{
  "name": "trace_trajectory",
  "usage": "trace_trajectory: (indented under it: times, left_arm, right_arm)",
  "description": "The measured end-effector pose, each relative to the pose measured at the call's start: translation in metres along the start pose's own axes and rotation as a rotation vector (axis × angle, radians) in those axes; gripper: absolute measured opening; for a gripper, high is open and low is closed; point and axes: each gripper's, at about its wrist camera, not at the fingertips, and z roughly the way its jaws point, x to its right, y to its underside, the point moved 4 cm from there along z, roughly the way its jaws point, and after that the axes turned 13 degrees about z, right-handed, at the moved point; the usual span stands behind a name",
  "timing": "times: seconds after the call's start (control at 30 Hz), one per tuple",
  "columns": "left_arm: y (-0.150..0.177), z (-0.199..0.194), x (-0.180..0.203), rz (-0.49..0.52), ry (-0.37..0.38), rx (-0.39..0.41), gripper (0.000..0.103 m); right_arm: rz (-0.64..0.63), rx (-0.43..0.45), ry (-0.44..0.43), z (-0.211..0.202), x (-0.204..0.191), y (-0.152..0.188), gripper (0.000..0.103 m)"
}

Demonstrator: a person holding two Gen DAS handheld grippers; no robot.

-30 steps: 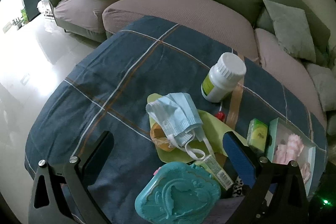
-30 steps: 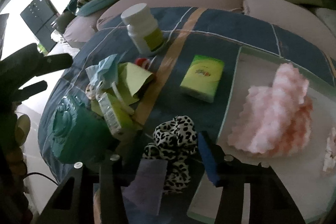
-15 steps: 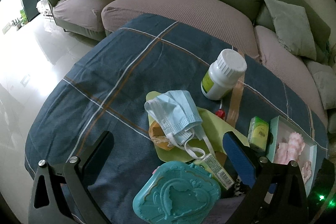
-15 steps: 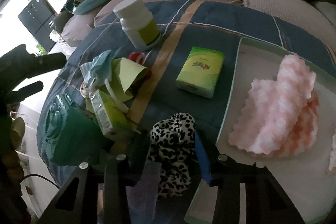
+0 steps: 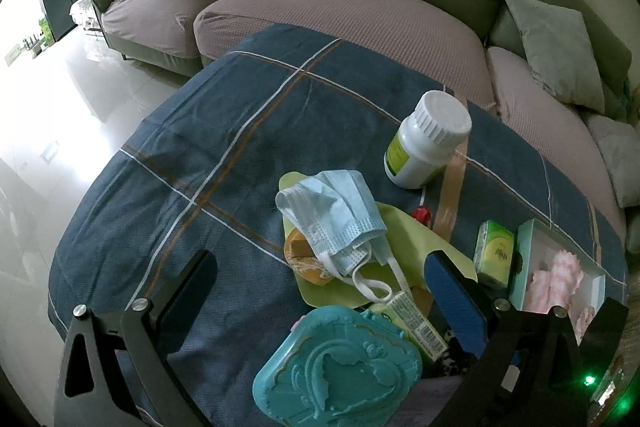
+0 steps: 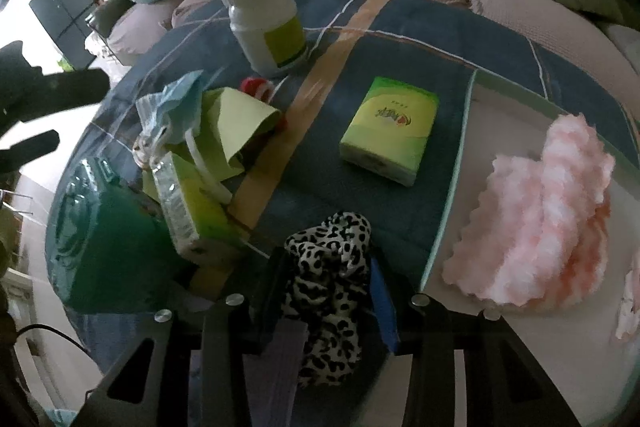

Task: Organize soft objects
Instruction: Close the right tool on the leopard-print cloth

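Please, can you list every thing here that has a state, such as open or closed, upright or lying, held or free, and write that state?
left gripper: open, holding nothing
right gripper: shut on leopard-print scrunchie
white bottle: upright, cap on
teal case: lid closed
face mask: crumpled, lying on yellow-green sheet
tissue pack: lying flat, sealed
tray: holds pink fluffy cloth
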Motion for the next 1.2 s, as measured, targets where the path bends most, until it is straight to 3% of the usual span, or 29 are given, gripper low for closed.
trace_trajectory:
  times: [0.1, 0.33, 0.43, 1.2]
  left_arm:
    - [0.000, 0.000, 0.000, -0.001, 0.000, -0.002, 0.103]
    - [-0.001, 0.005, 0.003, -0.006, 0.026, -0.008, 0.103]
    - [-0.001, 0.007, 0.005, -0.007, 0.038, -0.011, 0.103]
    - [-0.011, 0.017, 0.016, -0.028, 0.114, -0.028, 0.103]
  right_arm:
    - [0.002, 0.002, 0.002, 0.000, 0.000, 0.000, 0.042]
    - [0.005, 0.037, 0.006, -0.008, 0.003, -0.002, 0.019]
    - [0.031, 0.047, -0.006, -0.010, 0.008, -0.006, 0.016]
    - [0.139, 0.185, -0.049, -0.045, 0.032, -0.023, 0.014]
